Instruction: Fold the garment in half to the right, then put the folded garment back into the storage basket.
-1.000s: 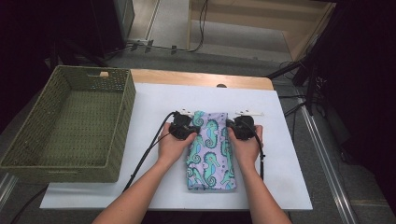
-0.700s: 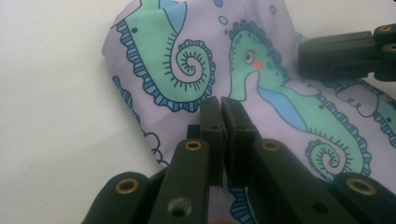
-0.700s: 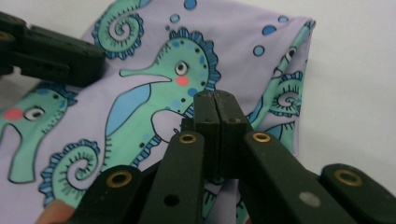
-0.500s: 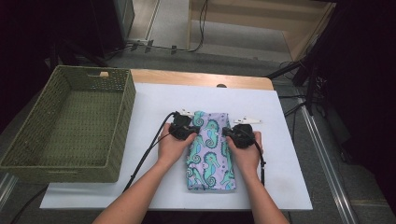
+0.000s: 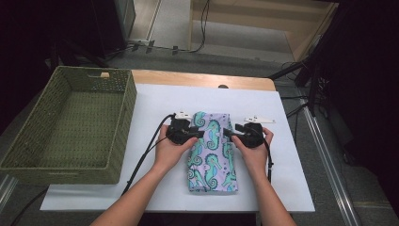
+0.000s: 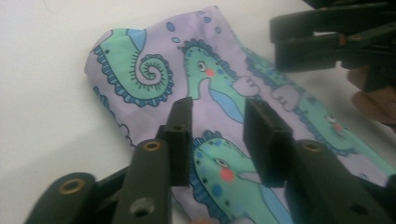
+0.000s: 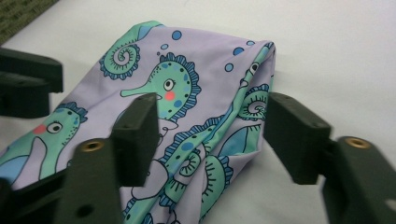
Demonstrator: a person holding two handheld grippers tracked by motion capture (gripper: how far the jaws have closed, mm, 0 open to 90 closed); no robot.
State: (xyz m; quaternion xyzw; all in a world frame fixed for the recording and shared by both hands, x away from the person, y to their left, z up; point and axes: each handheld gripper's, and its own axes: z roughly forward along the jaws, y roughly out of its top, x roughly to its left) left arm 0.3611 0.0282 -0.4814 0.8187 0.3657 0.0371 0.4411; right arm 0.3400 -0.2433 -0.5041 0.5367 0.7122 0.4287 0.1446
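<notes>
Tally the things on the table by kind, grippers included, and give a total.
Cloth: 1
Basket: 1
Grippers: 2, left gripper and right gripper, jaws just opened, nothing gripped
Total: 4

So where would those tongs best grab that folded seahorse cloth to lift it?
Probably at its two long side edges, one tongs from each side. The seahorse cloth lies flat as a narrow folded strip, and the left tongs and right tongs, both open, already flank its far end.
</notes>
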